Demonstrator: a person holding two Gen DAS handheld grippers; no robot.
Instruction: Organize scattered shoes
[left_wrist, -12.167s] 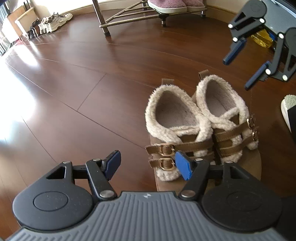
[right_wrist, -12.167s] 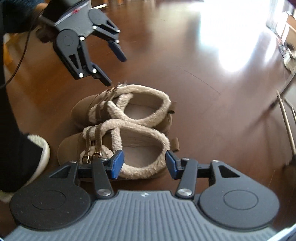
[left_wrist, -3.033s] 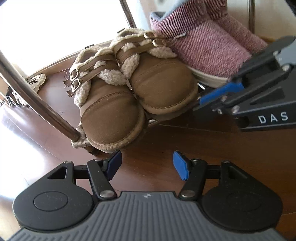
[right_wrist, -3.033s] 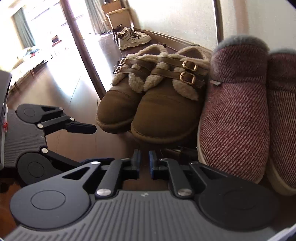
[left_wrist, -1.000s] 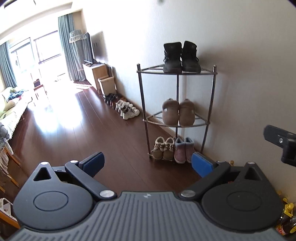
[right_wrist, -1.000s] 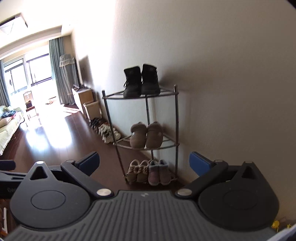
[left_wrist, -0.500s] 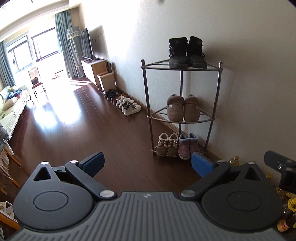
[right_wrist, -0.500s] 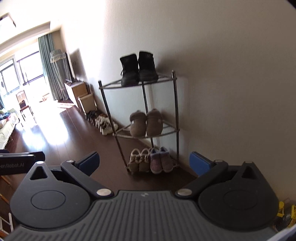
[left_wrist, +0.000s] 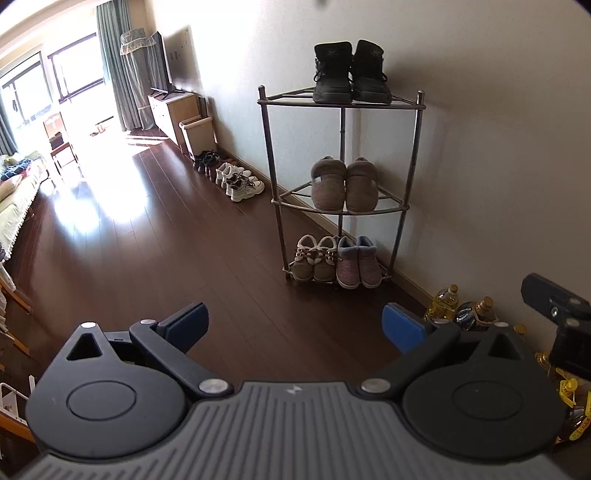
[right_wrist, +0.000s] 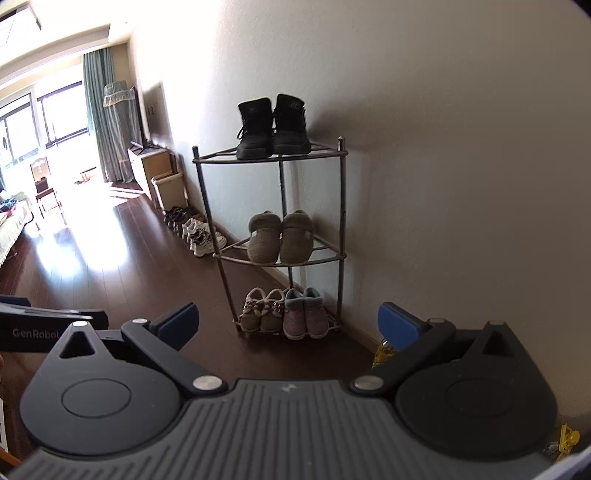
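On the bottom tier of the metal corner rack sit the brown fleece-lined shoes, a pair with cream pile at the collars and two buckled straps across each upper, toes pointing out into the room. They stand side by side, touching, at the left of that tier, just beside a pair of mauve knit slippers with grey cuffs. One tier above rest grey-brown slippers; on top stand black lace-up boots. The left gripper is held well back from the rack, fingers spread wide and holding nothing. The right gripper is likewise spread and bare (both blue pads show plainly). Yellow oil bottles stand right of the rack by the wall.
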